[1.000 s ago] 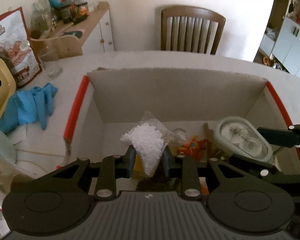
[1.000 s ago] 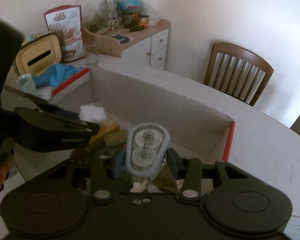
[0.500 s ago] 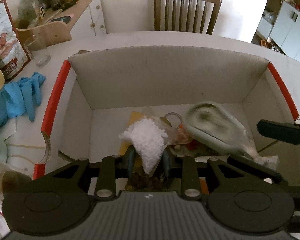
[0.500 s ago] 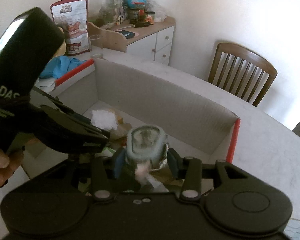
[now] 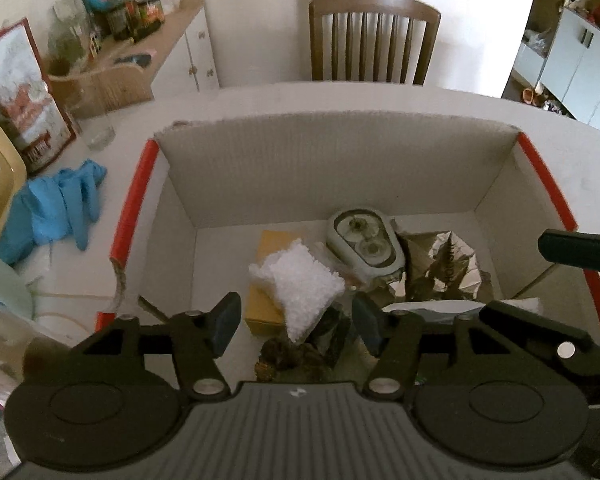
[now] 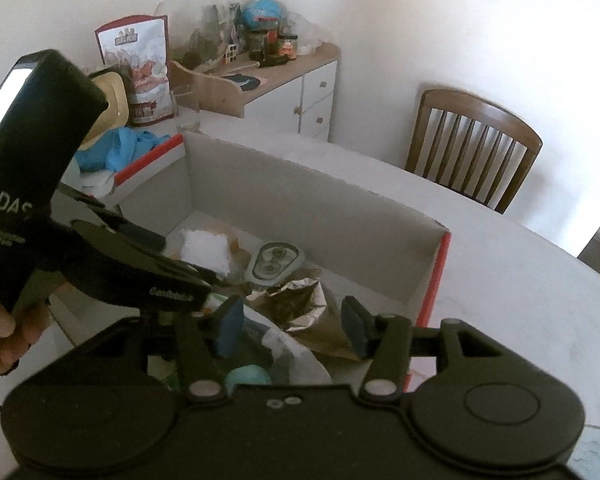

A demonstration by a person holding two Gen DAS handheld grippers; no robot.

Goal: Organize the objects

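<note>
Both jaws have just been opening. The left hand-held gripper (image 5: 294, 326) stands released, the bag of white granules (image 5: 304, 284) lying loose between its 2 pads in the cardboard box (image 5: 332, 168). The right hand-held gripper (image 6: 292, 326) is released too; the tape dispenser (image 6: 274, 262) lies beyond it.

Each matte black plastic gripper, left (image 5: 296, 326) and right (image 6: 290, 330), is built from two round housings, linkage arms fastened with silver pivot screws, and blue pads (image 5: 222, 322) on the fingertips. White lettering is printed on the left handle (image 6: 28, 160).
</note>
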